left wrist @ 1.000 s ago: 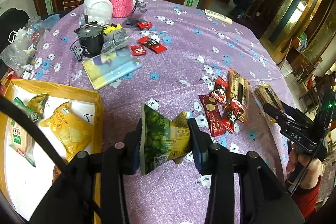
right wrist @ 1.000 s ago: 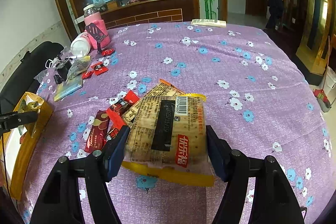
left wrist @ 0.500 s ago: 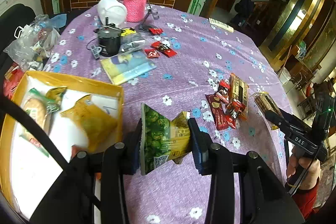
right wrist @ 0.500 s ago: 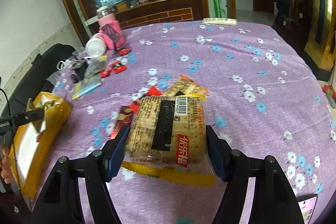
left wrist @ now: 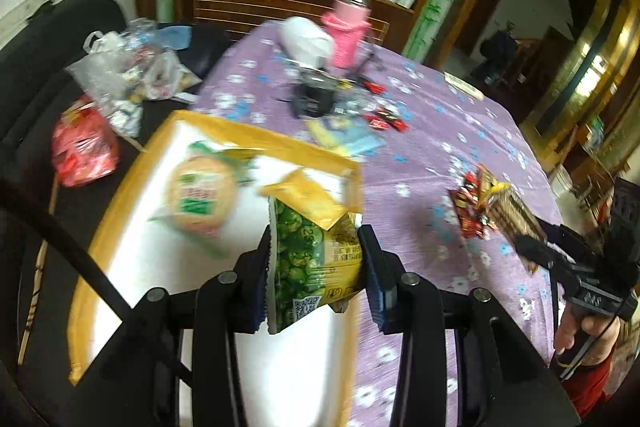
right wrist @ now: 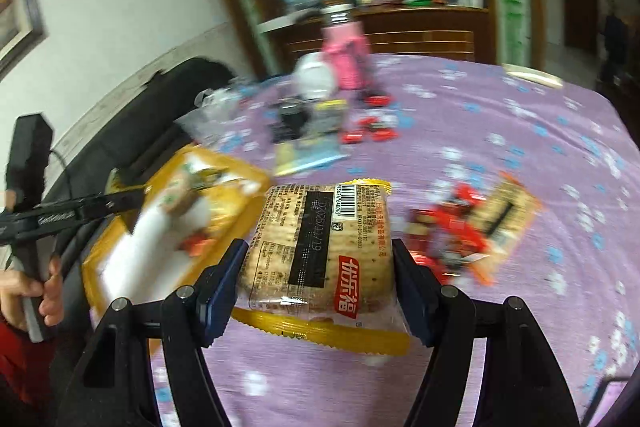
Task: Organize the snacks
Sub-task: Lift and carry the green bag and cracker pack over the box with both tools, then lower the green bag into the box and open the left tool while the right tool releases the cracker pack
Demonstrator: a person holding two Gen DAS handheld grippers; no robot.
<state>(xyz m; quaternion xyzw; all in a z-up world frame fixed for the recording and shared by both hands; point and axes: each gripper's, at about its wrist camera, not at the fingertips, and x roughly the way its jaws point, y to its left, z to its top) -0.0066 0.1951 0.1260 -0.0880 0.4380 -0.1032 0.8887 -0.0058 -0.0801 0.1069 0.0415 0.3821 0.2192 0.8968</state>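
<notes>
Yellow cardboard rims the white-floored box (left wrist: 256, 141) that sits at the near-left edge of the table (left wrist: 440, 163), and both of my loads are headed for it. My left gripper (left wrist: 316, 263) has its jaws narrowed on a green pea snack packet (left wrist: 308, 251), pinched across its middle so the crinkly ends flare out above and below; it hangs over the box's right side, just in front of a yellow packet (left wrist: 312, 195) and near a round cracker pack (left wrist: 202, 195) already lying inside. I judge this packet only needs lowering and letting go. My right gripper (right wrist: 320, 267) has its jaws set wider, pressing both sides of a clear cracker pack with a yellow seam (right wrist: 320, 247), label and barcode up, held flat so the brittle crackers inside are not bent. It hangs above the purple flowered cloth, with the box off to its left, so it has farther to travel. Behind it on the cloth lies a loose heap of red wrappers and another cracker pack (right wrist: 472, 227), not yet sorted. Further back stand a pink-sleeved bottle (right wrist: 346, 55) and a white container (right wrist: 314, 77), apart from the snacks. The picture is smeared, so small print stays unreadable.
</notes>
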